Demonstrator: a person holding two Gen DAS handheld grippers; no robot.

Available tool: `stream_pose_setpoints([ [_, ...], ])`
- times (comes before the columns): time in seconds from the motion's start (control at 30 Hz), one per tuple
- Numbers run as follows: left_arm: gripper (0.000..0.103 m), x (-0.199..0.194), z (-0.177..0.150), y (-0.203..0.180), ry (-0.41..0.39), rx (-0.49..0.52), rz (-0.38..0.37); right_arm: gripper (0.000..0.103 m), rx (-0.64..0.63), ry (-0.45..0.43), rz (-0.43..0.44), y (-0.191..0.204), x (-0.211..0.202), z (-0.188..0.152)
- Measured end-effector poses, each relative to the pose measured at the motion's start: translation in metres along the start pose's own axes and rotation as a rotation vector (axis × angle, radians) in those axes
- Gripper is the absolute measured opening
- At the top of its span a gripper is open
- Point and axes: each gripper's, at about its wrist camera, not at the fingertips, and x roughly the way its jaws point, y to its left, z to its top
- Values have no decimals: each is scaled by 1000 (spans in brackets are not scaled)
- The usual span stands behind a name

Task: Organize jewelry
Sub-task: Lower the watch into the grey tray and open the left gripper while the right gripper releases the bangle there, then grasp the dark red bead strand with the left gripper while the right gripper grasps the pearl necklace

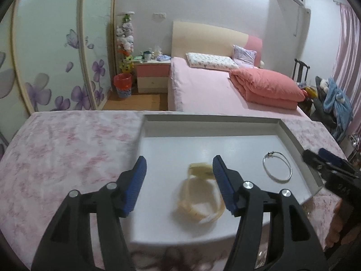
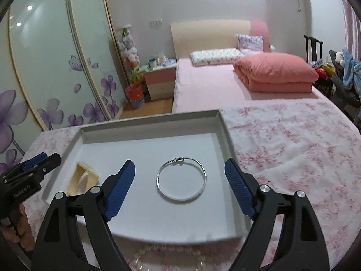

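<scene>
A shallow white tray [image 1: 212, 118] [image 2: 149, 124] lies on a pink floral cloth. In it are a cream-yellow bangle [image 1: 199, 194] [image 2: 82, 178] and a thin silver bangle [image 1: 277, 167] [image 2: 181, 179]. My left gripper [image 1: 179, 167] is open above the tray, its blue pads [image 1: 138, 174] either side of the cream bangle, not touching it. My right gripper [image 2: 180, 169] is open, straddling the silver bangle from above. Each gripper shows in the other's view: the right gripper [image 1: 325, 158] at the tray's right edge, the left gripper [image 2: 42, 160] at its left edge.
The floral cloth [image 1: 67, 149] [image 2: 293, 140] covers the surface around the tray. A clear bead string [image 2: 158, 257] lies just in front of the tray. Behind are a pink bed [image 1: 214, 85], a nightstand [image 1: 153, 74], a wardrobe [image 1: 45, 56] and a cluttered chair [image 1: 329, 99].
</scene>
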Motion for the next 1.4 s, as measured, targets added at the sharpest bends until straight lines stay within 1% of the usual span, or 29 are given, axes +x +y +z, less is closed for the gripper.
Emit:
stream_pose_setpoints([
  [0.2,61,-37,-25,35,8,-21,22,82,-16,-56,17,2,-45,-12],
  [0.3,61,-49,-44,46,31,-13,23,82,-34,-76,19,3,-65,-25],
  [0.37,61,-52,-57,48,58,-1,11,82,-36,-76,22,3,-73,-33],
  [0.47,61,-51,-73,45,101,35,-17,82,-28,-62,38,2,-79,-45],
  [0.53,61,-46,-82,37,126,77,-27,82,-30,-46,43,1,-79,-51],
  [0.63,61,-42,-93,25,159,135,-61,82,-30,-30,43,0,-81,-58],
  [0.67,65,-40,-95,21,169,153,-71,82,-29,-29,42,-2,-83,-60],
  [0.7,71,-39,-96,18,176,170,-73,82,-28,-29,39,-4,-84,-60],
  [0.73,71,-37,-99,14,180,201,-64,82,-24,-31,37,-7,-85,-60],
  [0.83,71,-31,-101,8,191,251,-41,82,-9,-32,31,-13,-86,-63],
  [0.93,72,-21,-103,4,219,271,-25,82,2,-28,29,-17,-86,-65],
  [1.03,72,-17,-101,6,221,264,-37,82,4,-24,30,-19,-84,-67],
  [1.1,70,-14,-97,6,219,262,-44,82,2,-23,31,-20,-84,-68],
  [1.13,63,-14,-96,5,217,263,-45,82,1,-23,32,-20,-84,-68],
  [1.17,54,-13,-95,6,220,257,-65,82,1,-24,32,-20,-84,-68],
  [1.2,50,-12,-94,5,222,249,-79,82,2,-24,31,-19,-84,-68],
  [1.23,42,-13,-94,6,221,239,-93,82,3,-23,31,-19,-84,-68],
  [1.27,31,-13,-94,6,219,240,-92,82,3,-22,32,-19,-84,-68],
  [1.33,19,-14,-95,5,214,245,-92,82,3,-20,31,-19,-83,-68],
  [1.4,19,-13,-95,4,213,243,-90,82,4,-15,33,-20,-82,-70],
])
